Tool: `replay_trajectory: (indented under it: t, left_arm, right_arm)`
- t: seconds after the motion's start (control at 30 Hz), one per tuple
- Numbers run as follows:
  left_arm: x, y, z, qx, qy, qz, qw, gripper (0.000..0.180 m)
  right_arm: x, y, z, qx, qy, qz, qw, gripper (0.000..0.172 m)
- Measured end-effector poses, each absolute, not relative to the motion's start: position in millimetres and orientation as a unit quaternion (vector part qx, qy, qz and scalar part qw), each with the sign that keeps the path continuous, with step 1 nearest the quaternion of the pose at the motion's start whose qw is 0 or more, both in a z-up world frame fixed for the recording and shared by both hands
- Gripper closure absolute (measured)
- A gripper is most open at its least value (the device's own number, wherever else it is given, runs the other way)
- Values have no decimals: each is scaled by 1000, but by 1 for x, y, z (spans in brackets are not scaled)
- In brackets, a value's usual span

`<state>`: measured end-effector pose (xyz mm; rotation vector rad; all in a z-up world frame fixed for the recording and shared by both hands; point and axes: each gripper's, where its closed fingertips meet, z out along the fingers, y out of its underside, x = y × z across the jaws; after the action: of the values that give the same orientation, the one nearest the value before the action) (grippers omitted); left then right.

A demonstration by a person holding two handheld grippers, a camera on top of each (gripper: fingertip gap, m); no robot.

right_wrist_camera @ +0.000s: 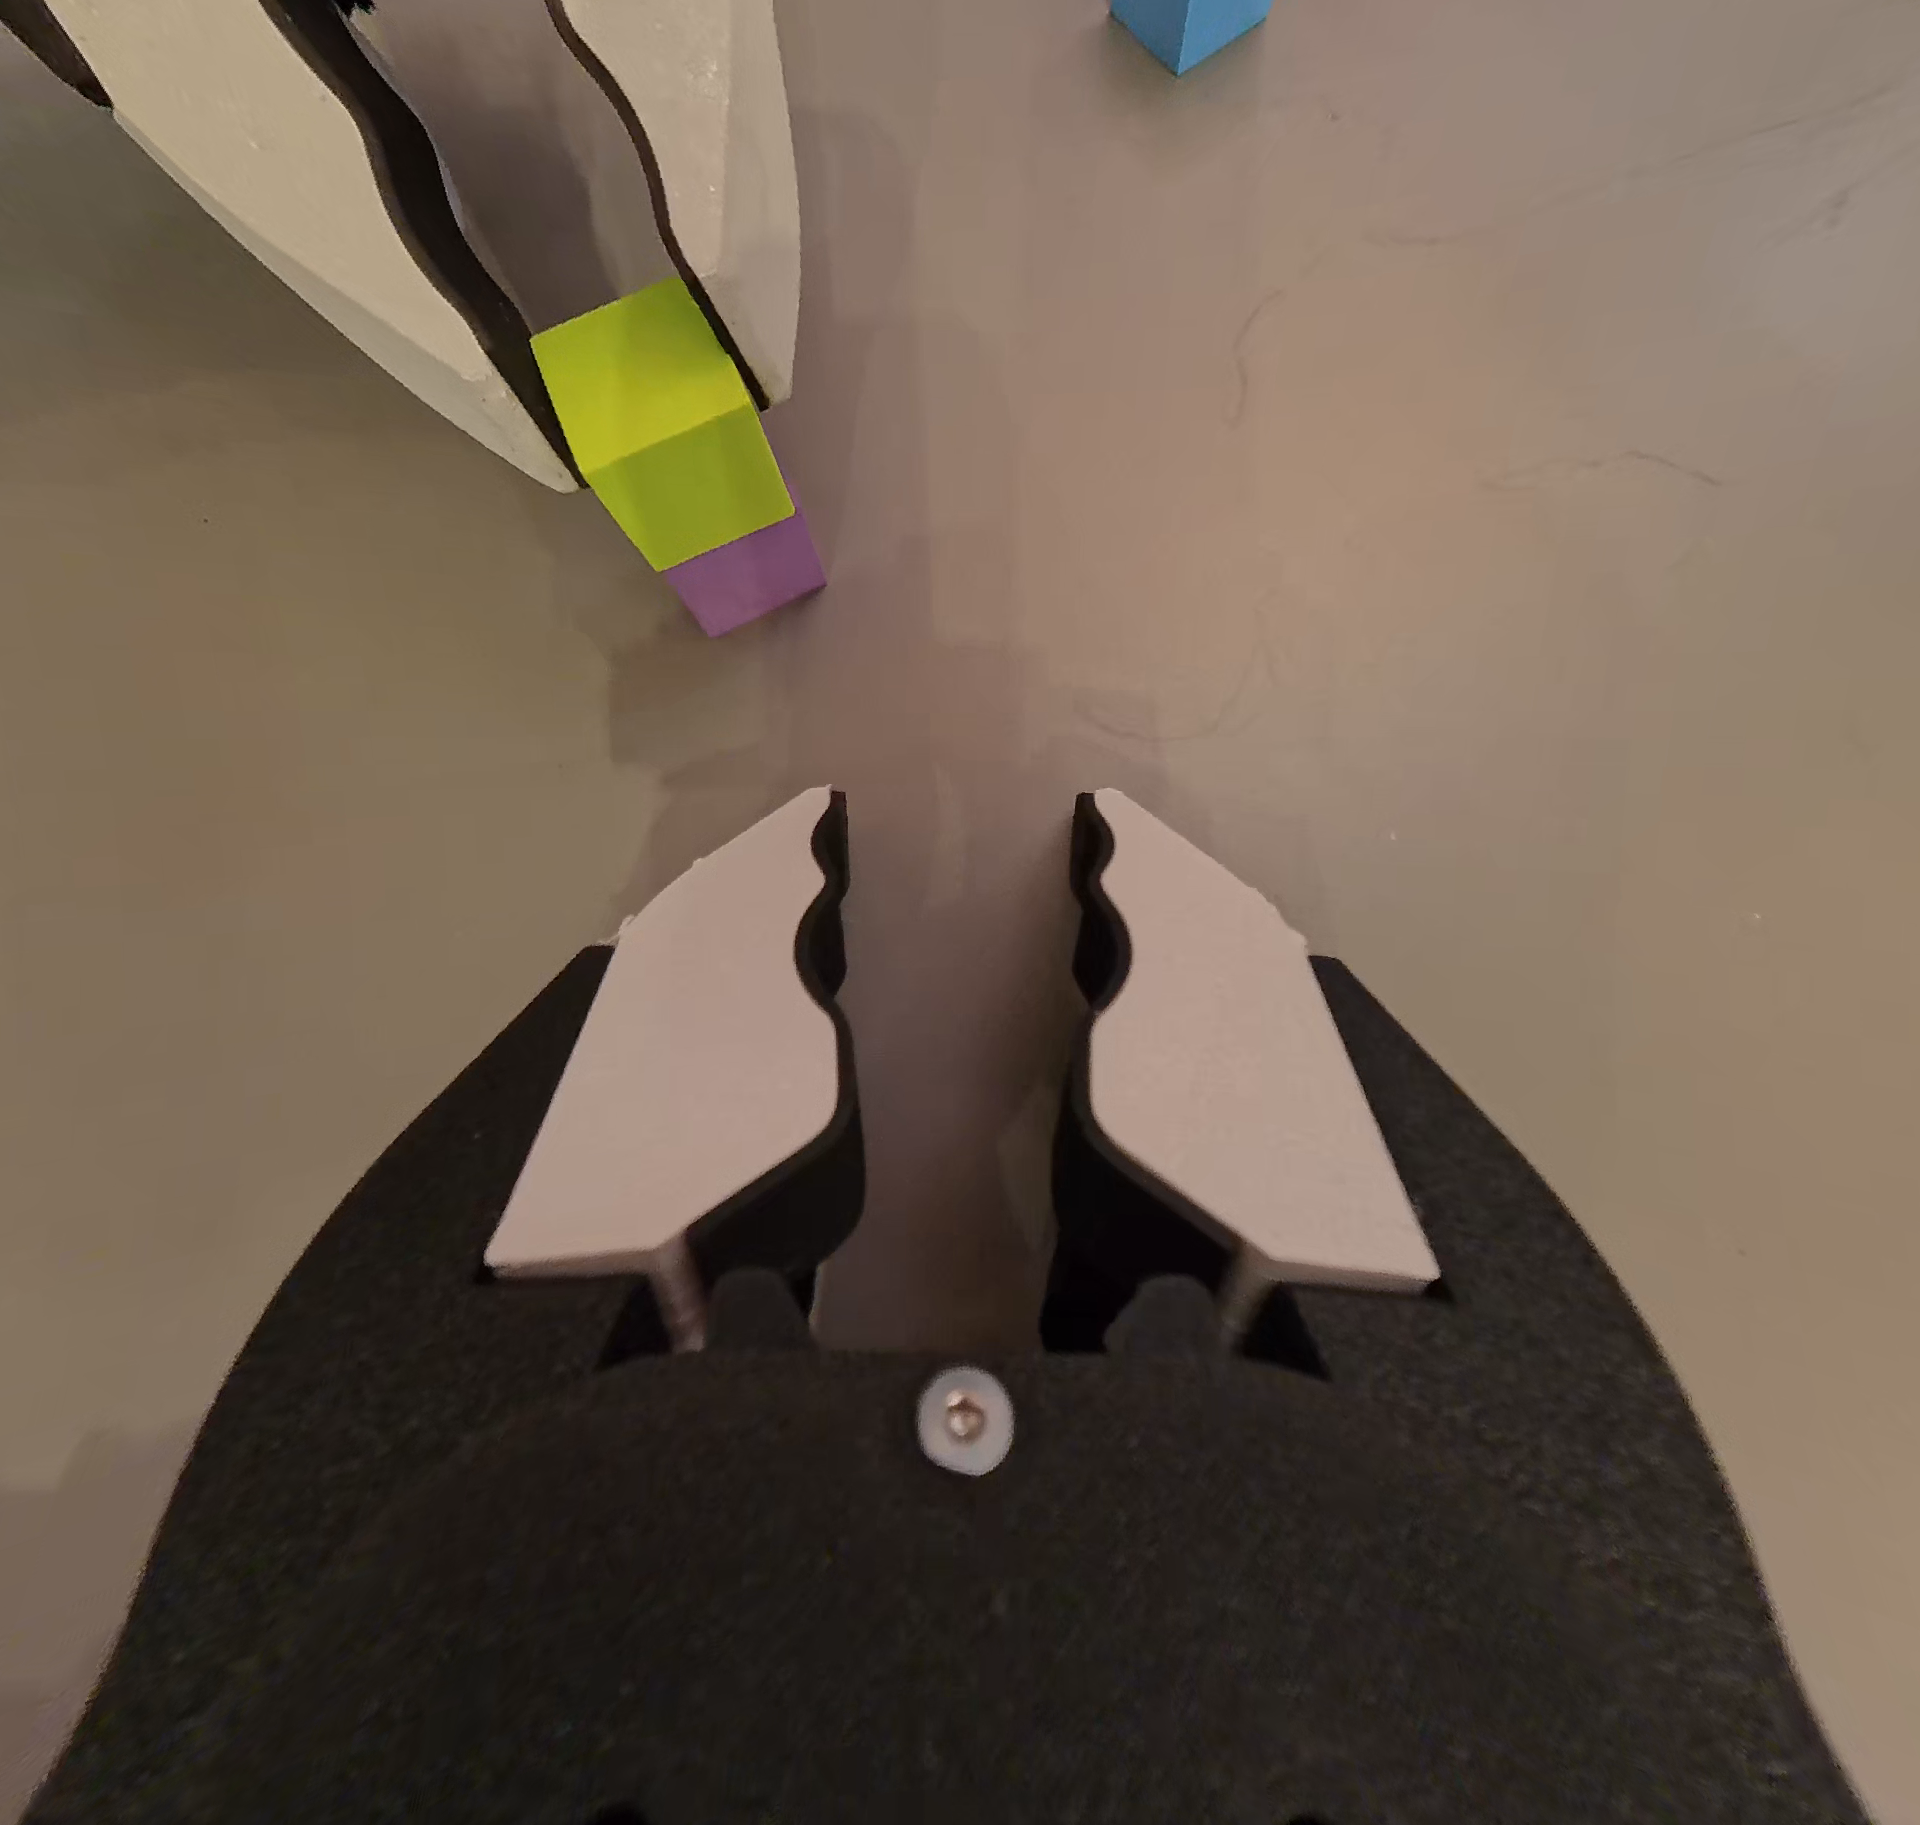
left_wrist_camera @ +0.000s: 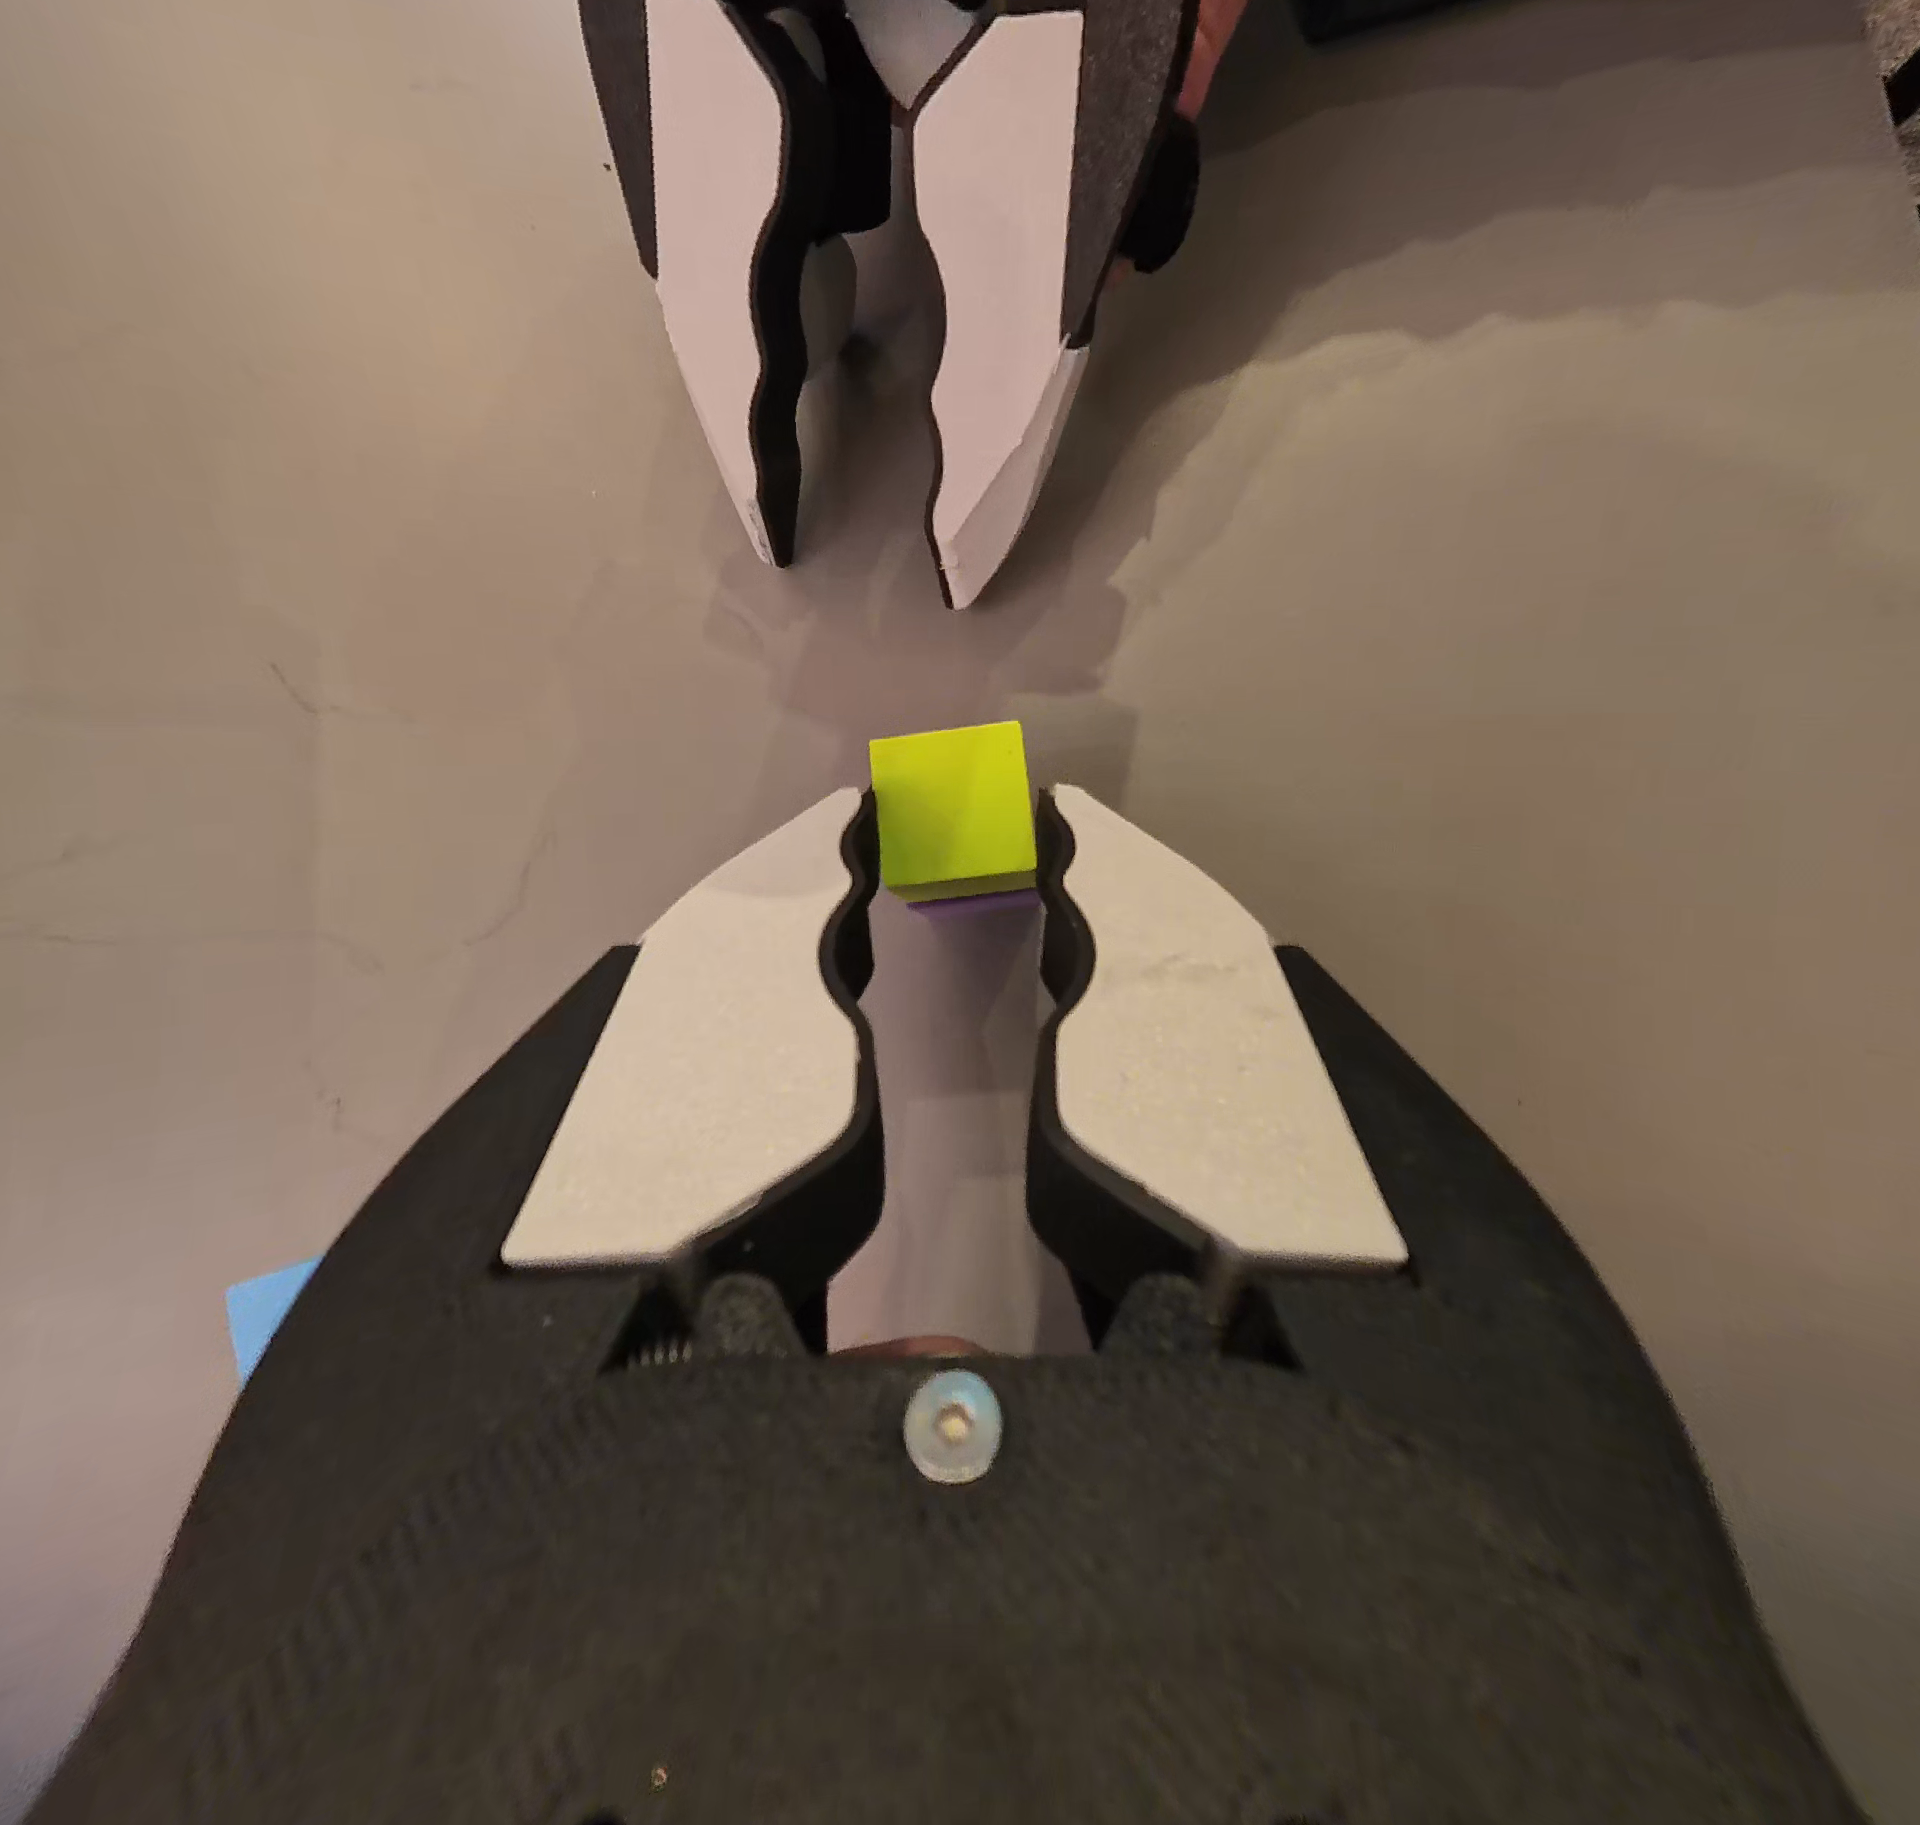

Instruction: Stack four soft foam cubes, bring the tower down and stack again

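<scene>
surface: smooth grey-beige tabletop [right_wrist_camera: 1455, 425] | marks: faint hairline scuffs | light: soft, overlapping shadows

L gripper [left_wrist_camera: 956, 819] is reaching up from the bottom centre of its own view, both pads pressing on the sides of a lime-green cube [left_wrist_camera: 951, 814]. R gripper [right_wrist_camera: 961, 809] is pointing up from the bottom centre of its view, jaws standing apart w/ nothing between them. In L view it is hanging top centre.
</scene>
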<state>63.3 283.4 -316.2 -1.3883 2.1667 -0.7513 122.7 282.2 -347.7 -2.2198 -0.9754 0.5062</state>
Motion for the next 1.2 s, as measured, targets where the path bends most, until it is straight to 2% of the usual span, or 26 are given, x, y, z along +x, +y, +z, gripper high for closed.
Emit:
replay_trajectory:
  t: [0.17,0.33,0.47,0.6,0.77,1.07,1.2]
  left_arm:
    - [61,285,-322,-517,786,-261,215,138]
    - [51,291,-292,-527,765,-270,253,125]
    - [14,326,-269,-571,724,-240,305,127]
    - [-37,369,-270,-644,661,-200,329,132]
    - [-76,389,-286,-701,626,-147,309,132]
    - [-116,396,-317,-690,670,-112,250,133]
    - [-124,409,-327,-684,675,-118,250,135]
  right_arm:
    - [123,282,-348,-847,-372,195,326,131]
    - [123,282,-348,-847,-372,196,326,130]
    - [122,282,-348,-846,-373,196,326,130]
    - [122,282,-347,-846,-373,198,326,131]
    - [121,283,-348,-846,-375,196,326,131]
    - [121,283,-348,-845,-376,195,327,130]
    - [121,283,-348,-844,-376,197,327,130]
